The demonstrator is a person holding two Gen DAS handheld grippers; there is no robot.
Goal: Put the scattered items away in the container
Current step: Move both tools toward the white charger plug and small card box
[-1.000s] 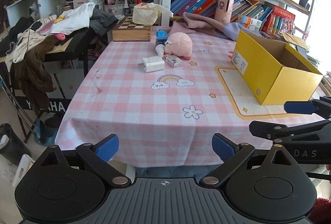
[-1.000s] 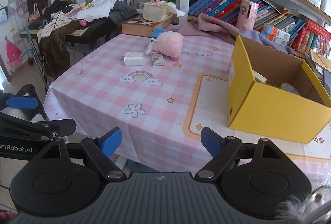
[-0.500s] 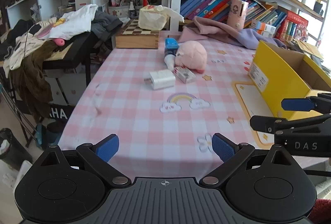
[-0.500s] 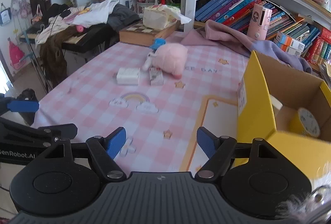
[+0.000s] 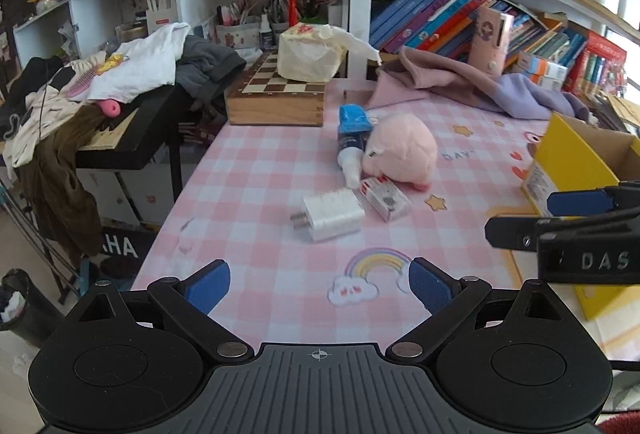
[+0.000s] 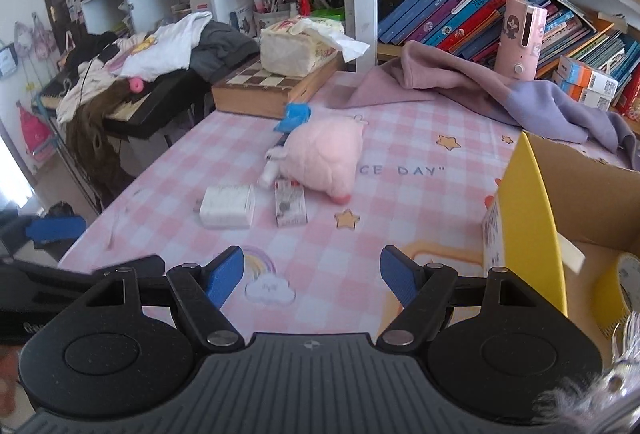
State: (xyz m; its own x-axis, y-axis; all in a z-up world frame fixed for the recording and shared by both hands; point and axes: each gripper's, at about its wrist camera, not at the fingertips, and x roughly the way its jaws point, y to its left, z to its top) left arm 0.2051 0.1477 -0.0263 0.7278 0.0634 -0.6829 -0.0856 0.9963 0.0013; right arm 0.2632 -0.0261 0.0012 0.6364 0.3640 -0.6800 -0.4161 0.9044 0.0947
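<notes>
On the pink checked tablecloth lie a white charger (image 5: 330,213) (image 6: 228,205), a small red-and-white box (image 5: 386,199) (image 6: 291,207), a pink plush toy (image 5: 402,149) (image 6: 326,157) and a blue-capped tube (image 5: 352,137) (image 6: 294,115), all close together. The yellow cardboard box (image 5: 572,165) (image 6: 524,218) stands open at the right, with a yellow tape roll (image 6: 624,286) inside. My left gripper (image 5: 319,284) is open and empty, a short way before the charger. My right gripper (image 6: 312,274) is open and empty, beside the yellow box.
A wooden chessboard box (image 5: 276,93) bearing a tissue pack sits at the table's far edge. A pink and purple cloth (image 5: 480,89) lies behind the plush. Left of the table stands a keyboard piled with clothes (image 5: 120,85). Bookshelves fill the back.
Both grippers have moved forward over the table, so the scattered items look closer. The right jaws have narrowed a little. The items themselves have not moved.
</notes>
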